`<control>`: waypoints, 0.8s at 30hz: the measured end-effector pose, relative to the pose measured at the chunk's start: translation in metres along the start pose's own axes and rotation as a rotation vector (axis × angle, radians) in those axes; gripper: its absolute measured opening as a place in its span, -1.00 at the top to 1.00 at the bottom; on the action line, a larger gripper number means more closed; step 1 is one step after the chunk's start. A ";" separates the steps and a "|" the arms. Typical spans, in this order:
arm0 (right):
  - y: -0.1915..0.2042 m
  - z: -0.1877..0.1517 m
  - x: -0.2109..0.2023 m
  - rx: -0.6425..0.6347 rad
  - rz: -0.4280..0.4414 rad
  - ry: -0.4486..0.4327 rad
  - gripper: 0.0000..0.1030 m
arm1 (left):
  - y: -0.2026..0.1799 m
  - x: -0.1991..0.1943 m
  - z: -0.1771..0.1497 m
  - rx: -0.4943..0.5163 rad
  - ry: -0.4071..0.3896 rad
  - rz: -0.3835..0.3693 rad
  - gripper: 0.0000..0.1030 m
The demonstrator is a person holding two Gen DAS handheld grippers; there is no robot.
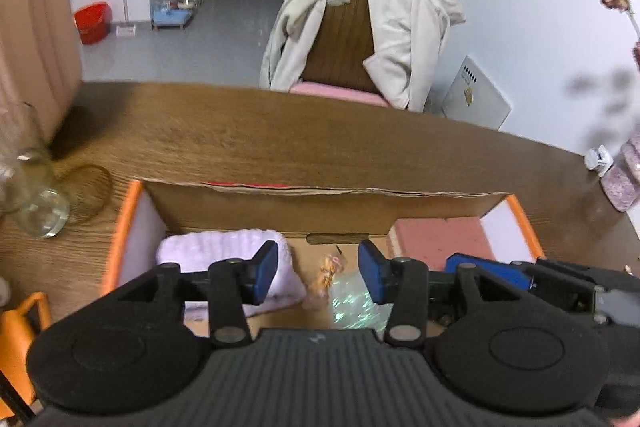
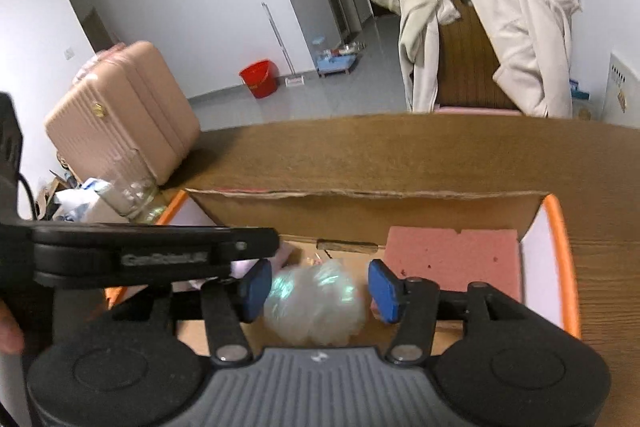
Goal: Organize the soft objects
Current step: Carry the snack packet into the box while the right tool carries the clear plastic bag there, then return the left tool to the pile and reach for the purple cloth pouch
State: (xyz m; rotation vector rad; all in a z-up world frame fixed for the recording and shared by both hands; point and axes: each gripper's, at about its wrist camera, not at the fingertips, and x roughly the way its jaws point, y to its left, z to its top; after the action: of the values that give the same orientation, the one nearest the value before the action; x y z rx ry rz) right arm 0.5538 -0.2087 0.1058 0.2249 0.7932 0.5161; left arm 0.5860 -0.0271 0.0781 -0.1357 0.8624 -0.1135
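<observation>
Right gripper (image 2: 318, 289): jaws apart, blue pads either side of the translucent mesh bath pouf (image 2: 316, 307). The pouf sits between the pads and nearly fills the gap; left pad looks touching or just off it, right pad has a sliver of clearance. No squeeze visible, so I read it as not gripped yet. Pouf is roughly round, no real long axis, so approach angle doesn't matter much.

Left gripper (image 1: 318, 273): jaws also spread, holding nothing. Below its gap are a small orange-wrapped item (image 1: 328, 273) and the edge of the same pouf (image 1: 356, 301), lower right of centre. Its left pad overlaps the lavender towel (image 1: 224, 251), but I can't tell whether they touch.

All of this is inside the cardboard box (image 2: 360, 211) with orange-edged flaps on the wooden table (image 2: 400, 155). Towel at box left, pouf centre, pink foam sponge (image 2: 452, 259) at right against the back wall.

Judgement: right gripper is nearer and already centred on the pouf, so closing belongs to it. Left body crosses just left of the right one; risk of a bump if both move.
</observation>
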 end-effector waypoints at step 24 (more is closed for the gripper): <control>0.035 -0.182 -0.298 -0.283 -0.025 -0.408 -0.37 | -0.035 -0.282 -0.266 0.197 -0.515 0.129 -0.66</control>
State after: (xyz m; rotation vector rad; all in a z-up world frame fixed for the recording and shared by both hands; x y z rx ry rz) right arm 0.2344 -0.3332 0.1794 0.0529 0.3205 0.5307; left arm 0.1997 -0.0374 0.1239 0.0749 0.3417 -0.0384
